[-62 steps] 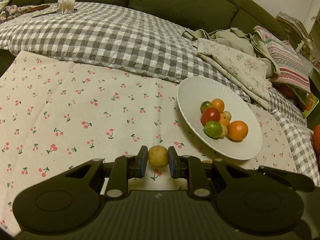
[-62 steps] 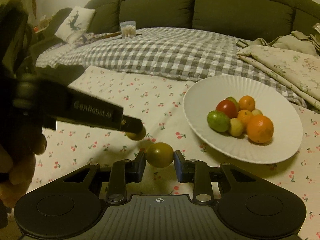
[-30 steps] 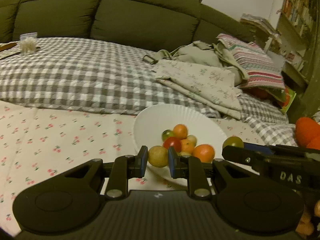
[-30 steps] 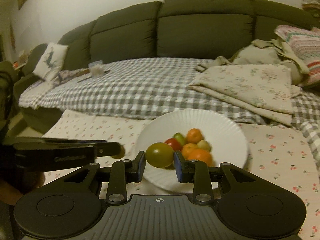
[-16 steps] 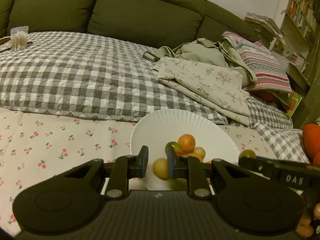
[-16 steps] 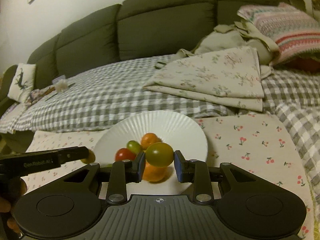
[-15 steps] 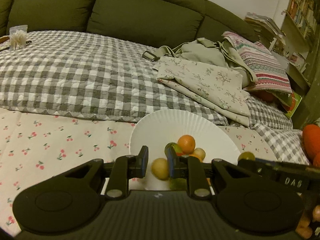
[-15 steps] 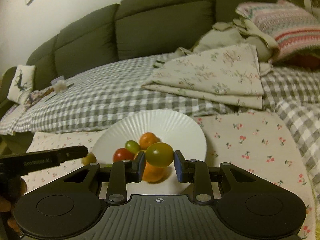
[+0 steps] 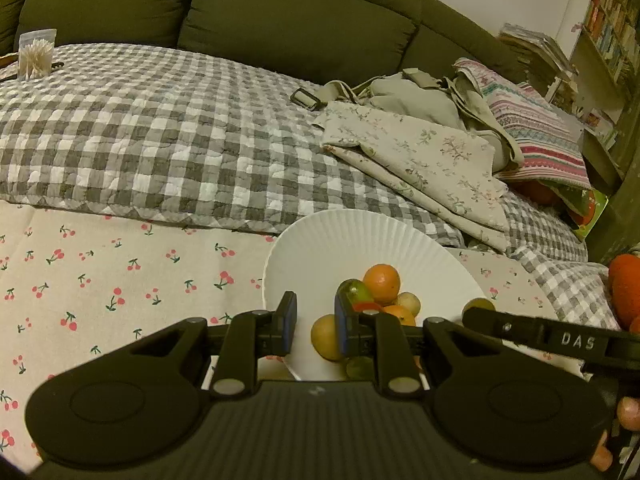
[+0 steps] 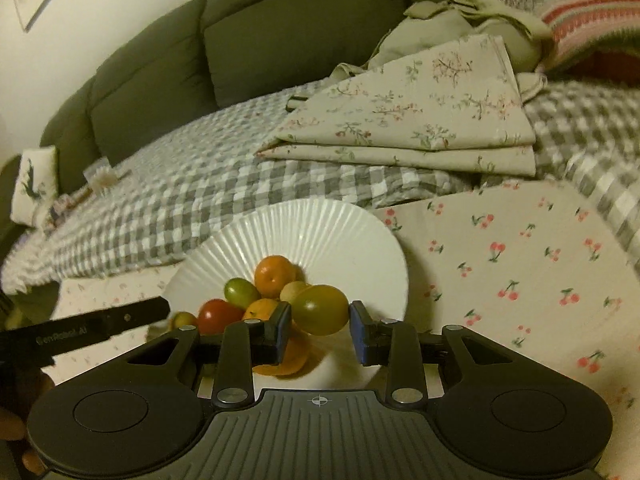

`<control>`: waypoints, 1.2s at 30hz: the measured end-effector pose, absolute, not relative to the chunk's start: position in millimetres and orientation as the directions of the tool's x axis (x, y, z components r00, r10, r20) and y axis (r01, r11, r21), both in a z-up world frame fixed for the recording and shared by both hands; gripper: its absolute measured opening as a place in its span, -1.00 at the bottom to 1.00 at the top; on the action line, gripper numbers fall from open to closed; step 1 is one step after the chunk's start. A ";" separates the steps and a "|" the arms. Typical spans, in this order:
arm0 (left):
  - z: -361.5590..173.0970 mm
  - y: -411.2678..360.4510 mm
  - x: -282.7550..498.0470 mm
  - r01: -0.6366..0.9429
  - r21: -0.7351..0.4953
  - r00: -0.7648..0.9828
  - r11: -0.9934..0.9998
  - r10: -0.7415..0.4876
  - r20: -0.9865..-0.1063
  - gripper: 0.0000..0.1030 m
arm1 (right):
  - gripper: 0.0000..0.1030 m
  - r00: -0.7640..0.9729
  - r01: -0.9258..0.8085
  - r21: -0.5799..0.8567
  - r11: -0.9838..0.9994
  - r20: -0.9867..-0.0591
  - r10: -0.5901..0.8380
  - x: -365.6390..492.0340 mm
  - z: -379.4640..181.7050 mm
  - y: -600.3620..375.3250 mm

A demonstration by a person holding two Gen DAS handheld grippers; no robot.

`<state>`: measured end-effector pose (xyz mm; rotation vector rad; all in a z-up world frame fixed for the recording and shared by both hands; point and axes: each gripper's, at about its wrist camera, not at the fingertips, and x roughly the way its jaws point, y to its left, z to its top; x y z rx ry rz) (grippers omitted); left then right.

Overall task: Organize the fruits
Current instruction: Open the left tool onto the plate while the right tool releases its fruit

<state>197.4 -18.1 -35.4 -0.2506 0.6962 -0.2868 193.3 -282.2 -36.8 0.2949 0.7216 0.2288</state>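
Observation:
A white ribbed plate [image 9: 360, 236] [image 10: 320, 232] on the cherry-print cloth holds several small fruits: oranges [image 9: 382, 279], a red tomato [image 10: 218, 314] and green ones [image 10: 240, 292]. My left gripper [image 9: 315, 328] is open just above the plate's near rim; a yellow fruit [image 9: 326, 338] sits below it, beside the right finger, apart from the left pad. My right gripper [image 10: 320, 322] is over the plate with a green-yellow tomato [image 10: 320, 309] between its pads; a small gap shows at the right pad. The right gripper's tip and tomato [image 9: 478, 305] show in the left wrist view.
A grey checked quilt [image 9: 160, 132] covers the sofa behind. Folded floral cloth [image 9: 412, 160] and a striped pillow [image 9: 532, 132] lie at the back right. A cotton swab box [image 9: 36, 54] stands far left. Orange objects [image 9: 626, 288] sit at the right edge.
My left gripper has opened and let go of the yellow fruit, which has dropped onto the plate. My right gripper has moved over the plate and its jaws have widened around the green-yellow tomato.

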 end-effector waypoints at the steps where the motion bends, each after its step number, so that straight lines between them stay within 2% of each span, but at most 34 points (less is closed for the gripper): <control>1: -34.3 -18.4 195.6 0.176 -0.317 0.732 0.932 -0.339 -0.591 -0.64 | -0.38 0.729 -0.097 0.354 0.930 -0.611 0.308 193.0 -36.1 -283.3; 5: -29.5 -20.3 190.0 0.166 -0.289 0.741 0.943 -0.312 -0.595 -0.61 | -0.23 0.743 -0.087 0.377 0.922 -0.592 0.313 188.7 -30.4 -285.3; 8: -27.1 -20.0 186.4 0.160 -0.282 0.737 0.946 -0.304 -0.603 -0.55 | -0.23 0.745 -0.086 0.373 0.924 -0.592 0.309 186.8 -28.3 -283.2; 10: -25.5 -20.4 182.5 0.158 -0.273 0.736 0.949 -0.298 -0.609 -0.37 | -0.23 0.746 -0.081 0.368 0.926 -0.594 0.301 185.4 -27.3 -282.4; 20: -16.8 -31.7 160.9 0.174 -0.208 0.731 0.962 -0.268 -0.627 -0.20 | -0.23 0.748 -0.084 0.356 0.931 -0.594 0.294 168.7 -15.7 -275.0; 30: -9.1 -37.1 146.0 0.168 -0.166 0.741 0.972 -0.235 -0.628 0.29 | -0.23 0.756 -0.083 0.360 0.929 -0.584 0.294 147.7 -8.8 -274.8; 33: -3.5 -38.9 138.9 0.160 -0.142 0.745 0.977 -0.214 -0.631 0.36 | -0.23 0.756 -0.086 0.374 0.923 -0.579 0.305 138.0 -4.3 -274.8; 36: 4.5 -41.1 124.7 0.163 -0.122 0.750 0.979 -0.203 -0.629 0.58 | -0.23 0.752 -0.088 0.368 0.926 -0.585 0.304 126.2 3.9 -271.8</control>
